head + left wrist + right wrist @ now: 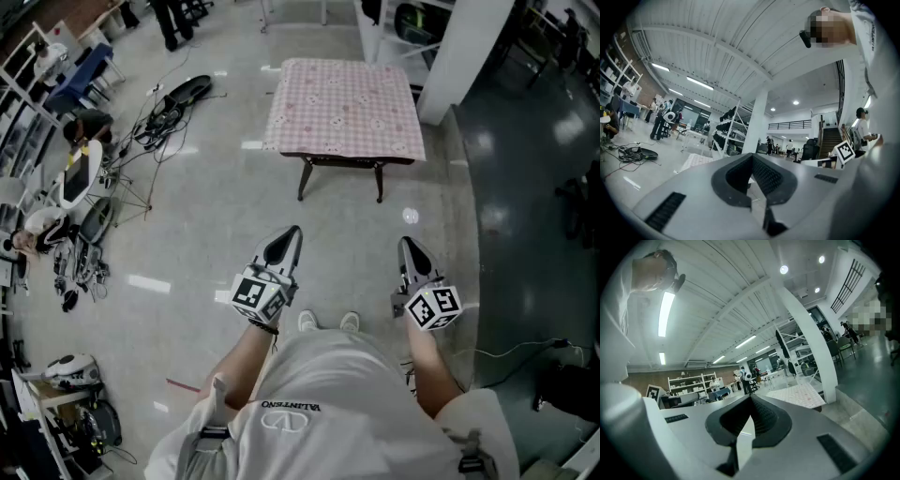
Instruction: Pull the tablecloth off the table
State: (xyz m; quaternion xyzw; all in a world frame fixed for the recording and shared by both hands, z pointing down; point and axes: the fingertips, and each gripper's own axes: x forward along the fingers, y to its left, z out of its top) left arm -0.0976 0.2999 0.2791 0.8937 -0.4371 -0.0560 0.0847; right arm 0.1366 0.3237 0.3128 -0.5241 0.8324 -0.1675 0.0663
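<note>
A pink patterned tablecloth (343,105) covers a small dark-legged table (305,178) standing some way ahead of me on the pale floor. It also shows far off as the tablecloth (799,395) in the right gripper view and as a pale tablecloth (697,161) in the left gripper view. My left gripper (288,235) and right gripper (409,246) are held side by side in front of my body, well short of the table. Both are shut with nothing between their jaws, as seen on the left gripper (752,158) and right gripper (751,398).
A white pillar (461,56) rises just right of the table, beside a darker floor strip (525,187). Tangled cables and gear (159,117) lie on the floor at left. Shelving (28,66) and seated people line the far left.
</note>
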